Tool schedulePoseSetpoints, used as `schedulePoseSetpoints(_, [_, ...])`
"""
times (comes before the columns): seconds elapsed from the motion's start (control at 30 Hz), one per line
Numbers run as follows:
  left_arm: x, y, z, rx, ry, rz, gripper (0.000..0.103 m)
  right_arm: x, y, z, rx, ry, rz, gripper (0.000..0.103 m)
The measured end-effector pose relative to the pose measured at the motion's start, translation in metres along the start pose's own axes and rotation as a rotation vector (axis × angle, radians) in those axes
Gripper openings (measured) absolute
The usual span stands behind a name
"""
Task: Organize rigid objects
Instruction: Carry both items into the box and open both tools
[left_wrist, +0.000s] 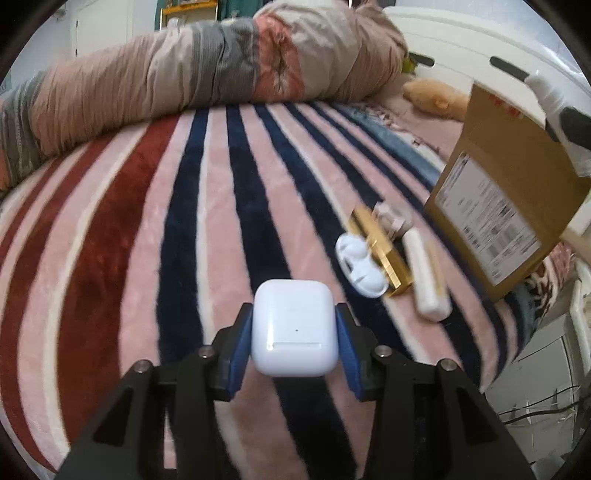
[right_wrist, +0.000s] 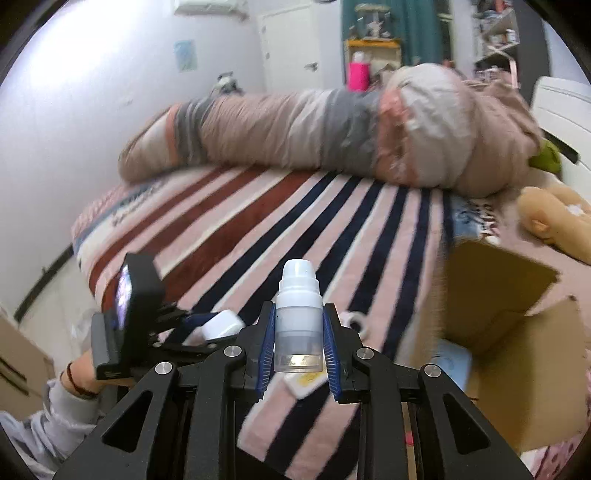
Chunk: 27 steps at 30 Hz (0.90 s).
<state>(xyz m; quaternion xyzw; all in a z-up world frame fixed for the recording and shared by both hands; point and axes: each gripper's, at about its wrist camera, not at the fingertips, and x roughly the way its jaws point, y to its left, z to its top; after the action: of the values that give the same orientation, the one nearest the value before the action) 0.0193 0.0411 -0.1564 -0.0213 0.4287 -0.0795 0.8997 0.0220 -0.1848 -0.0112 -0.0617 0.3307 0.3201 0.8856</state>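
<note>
My left gripper is shut on a white earbud case and holds it above the striped blanket. My right gripper is shut on a white pump bottle, upright, just left of the open cardboard box. In the left wrist view the box stands at the right, with the bottle and right gripper above its rim. On the blanket beside the box lie a white clip-like object, a gold bar-shaped box and a white oblong case.
A rolled quilt lies across the far side of the bed. A tan plush toy lies behind the box. The left gripper with its camera shows at the bed's near left edge. A light blue item lies inside the box.
</note>
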Motion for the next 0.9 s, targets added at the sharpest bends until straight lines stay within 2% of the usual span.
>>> schedulePoseSetpoints(0.2, [-0.051, -0.026, 0.035, 0.056, -0.107, -0.055, 0.040, -0.044, -0.051, -0.004, 0.084, -0.062, -0.092, 0.020])
schedulePoseSetpoints(0.37, [-0.090, -0.072, 0.069, 0.154, -0.182, -0.133, 0.040, -0.059, -0.098, -0.018, 0.150, -0.041, -0.163, 0.020])
schedulePoseSetpoints(0.47, [-0.103, -0.104, 0.084, 0.210, -0.196, -0.185, 0.040, -0.057, -0.122, -0.027, 0.171, -0.015, -0.197, 0.020])
schedulePoseSetpoints(0.67, [-0.101, -0.164, 0.116, 0.308, -0.166, -0.267, 0.040, -0.053, -0.155, -0.041, 0.194, 0.019, -0.243, 0.024])
schedulePoseSetpoints(0.77, [-0.087, -0.193, 0.127, 0.354, -0.128, -0.266, 0.040, -0.061, -0.165, -0.048, 0.217, -0.002, -0.208, 0.029])
schedulePoseSetpoints(0.9, [-0.063, -0.219, 0.137, 0.380, -0.051, -0.285, 0.040, -0.070, -0.170, -0.057, 0.213, -0.025, -0.178, 0.030])
